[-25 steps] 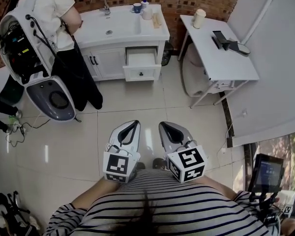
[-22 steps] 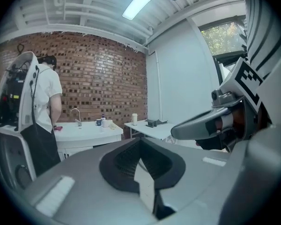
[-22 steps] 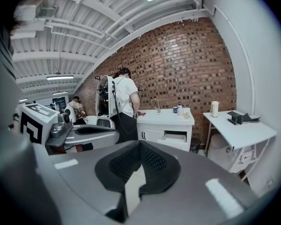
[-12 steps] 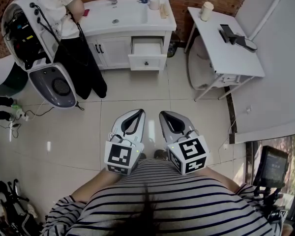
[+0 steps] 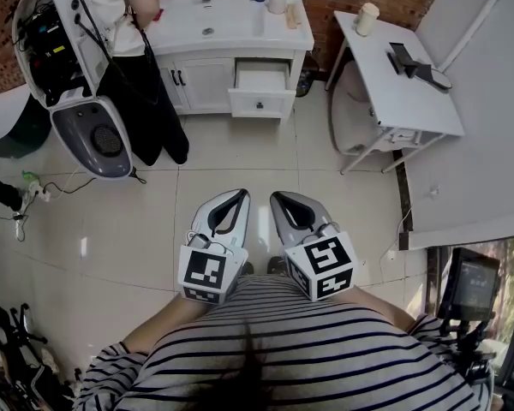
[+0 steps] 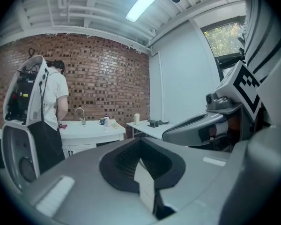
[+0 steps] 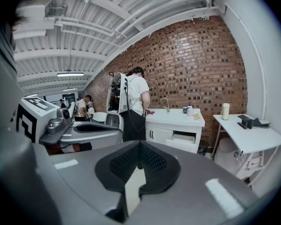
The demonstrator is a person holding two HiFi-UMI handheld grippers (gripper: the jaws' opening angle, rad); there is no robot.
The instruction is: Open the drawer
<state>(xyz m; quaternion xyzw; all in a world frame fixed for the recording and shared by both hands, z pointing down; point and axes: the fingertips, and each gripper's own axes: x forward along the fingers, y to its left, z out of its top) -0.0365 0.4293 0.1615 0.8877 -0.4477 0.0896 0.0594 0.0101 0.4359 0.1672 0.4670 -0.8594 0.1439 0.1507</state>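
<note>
The white vanity cabinet [image 5: 207, 84] stands at the far wall. Its top right drawer [image 5: 261, 101] is pulled out part way and shows a small dark knob. The drawer [image 7: 183, 138] also appears under the countertop in the right gripper view. My left gripper [image 5: 239, 194] and right gripper [image 5: 279, 197] hover side by side close to my body, over the tiled floor and far from the cabinet. Both are shut with nothing between their jaws. In each gripper view, the left gripper [image 6: 140, 140] and the right gripper [image 7: 139, 145] show their jaws meeting at a seam.
A person in a white top and dark apron [image 5: 133, 32] stands at the sink's left end. Beside them is a white pod-shaped machine [image 5: 81, 92]. A white table [image 5: 411, 92] with a cup [image 5: 367, 17] and a black device [image 5: 415, 62] stands right of the cabinet. Cables [image 5: 26, 199] lie at left.
The cabinet and table have slid upward in the head view. Both grippers shifted only slightly, the right one a little leftward. The drawer stays as far out as before.
</note>
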